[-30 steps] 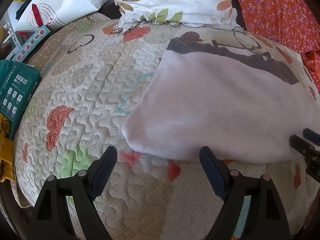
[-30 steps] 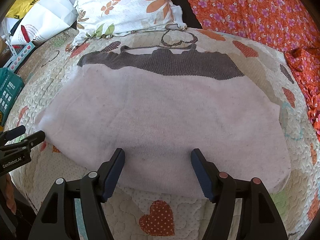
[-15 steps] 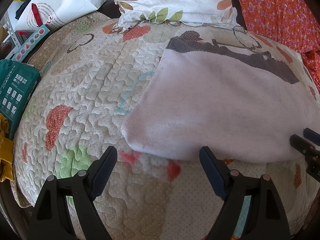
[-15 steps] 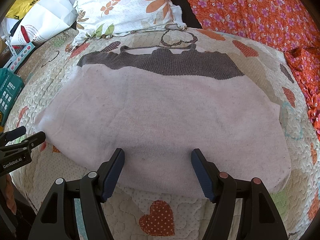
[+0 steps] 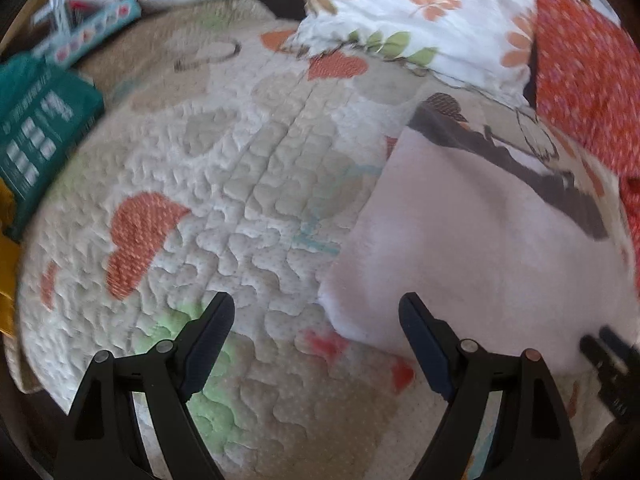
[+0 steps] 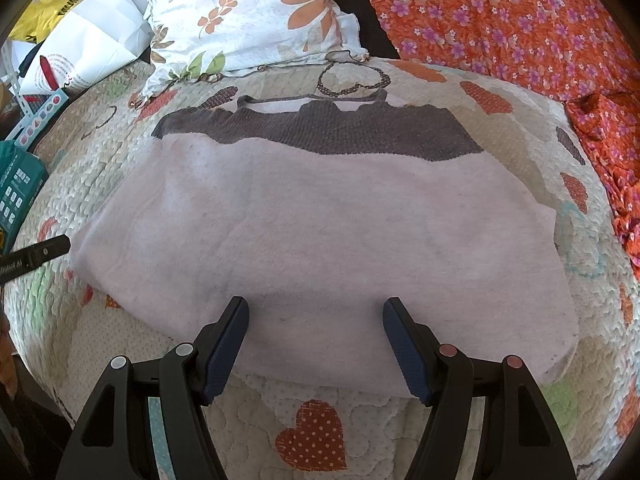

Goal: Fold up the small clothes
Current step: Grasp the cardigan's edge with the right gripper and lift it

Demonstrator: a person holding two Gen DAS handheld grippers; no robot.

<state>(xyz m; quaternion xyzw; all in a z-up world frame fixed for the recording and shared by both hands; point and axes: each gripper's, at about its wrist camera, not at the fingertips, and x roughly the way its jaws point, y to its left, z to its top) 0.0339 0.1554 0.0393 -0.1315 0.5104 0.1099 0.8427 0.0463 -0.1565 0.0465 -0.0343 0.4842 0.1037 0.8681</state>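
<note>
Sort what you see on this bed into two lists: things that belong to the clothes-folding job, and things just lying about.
Belongs to the job:
- pale pink knitted garment with a dark grey band, lying flat on the quilt
- left gripper, open
- right gripper, open

Lying about:
- white floral pillow
- orange flowered cloth
- teal cardboard box
- white paper bag
- heart-patterned quilt

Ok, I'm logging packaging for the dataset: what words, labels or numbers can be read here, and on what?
Nothing reads whole.
Left gripper, its side in the right view: white lettering, cut off by the frame edge.
Yellow bag: black letters, too small.
White bag: fine print by a red mark, too small.
Teal box: white icons and print, too small; blurred in the left view.
</note>
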